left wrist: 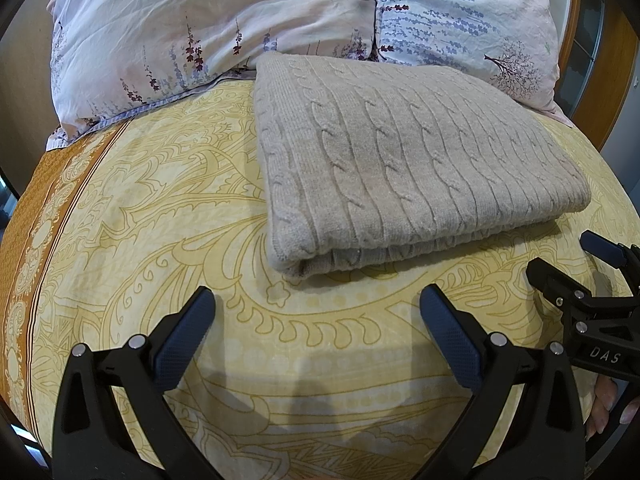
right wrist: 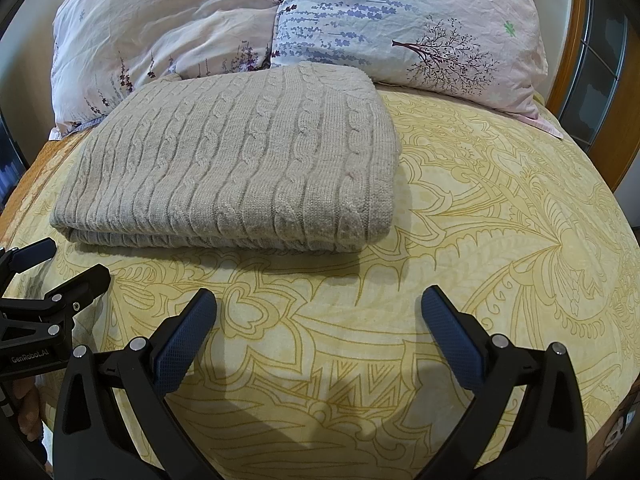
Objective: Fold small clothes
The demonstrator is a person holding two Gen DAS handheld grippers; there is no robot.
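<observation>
Folded beige cable-knit sweater (left wrist: 404, 164) on yellow patterned bedsheet (left wrist: 180, 208), touching floral pillows (left wrist: 208, 28) behind. Left gripper (left wrist: 316, 312), right gripper (right wrist: 318, 312) both spread wide, holding nothing.

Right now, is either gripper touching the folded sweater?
Apart. In the left wrist view, bare bedspread shows between the open left gripper and the sweater; the right wrist view shows the same gap before the right gripper.

My left wrist view looks low across the bed (left wrist: 120, 240) toward the pillows (left wrist: 200, 20), sweater (left wrist: 400, 160) close ahead on its right. My right view faces likewise from beside it; both share sweater (right wrist: 240, 160) and pillows (right wrist: 400, 20).
</observation>
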